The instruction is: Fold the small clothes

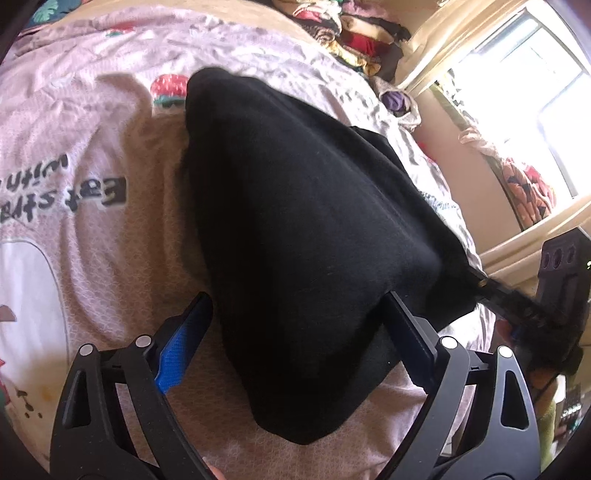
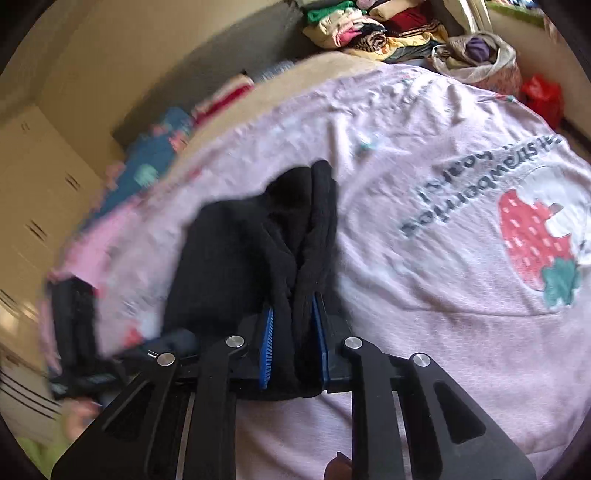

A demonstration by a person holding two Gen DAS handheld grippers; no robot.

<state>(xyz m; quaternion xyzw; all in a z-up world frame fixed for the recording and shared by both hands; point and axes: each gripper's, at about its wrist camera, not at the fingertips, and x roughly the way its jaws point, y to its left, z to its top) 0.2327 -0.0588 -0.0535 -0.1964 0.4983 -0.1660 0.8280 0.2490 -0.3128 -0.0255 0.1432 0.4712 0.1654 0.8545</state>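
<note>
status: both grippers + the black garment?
Right gripper shut on bunched black knit garment. Left gripper open, straddling it. Nothing blocking on pink strawberry-print sheet.

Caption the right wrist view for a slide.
Right gripper pinches a bunched black knit garment, jaws closed on it, above a pink strawberry-print bedsheet.

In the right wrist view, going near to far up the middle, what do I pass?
Right claw shut on the black garment → pink strawberry sheet → pile of folded clothes at the far edge.
</note>
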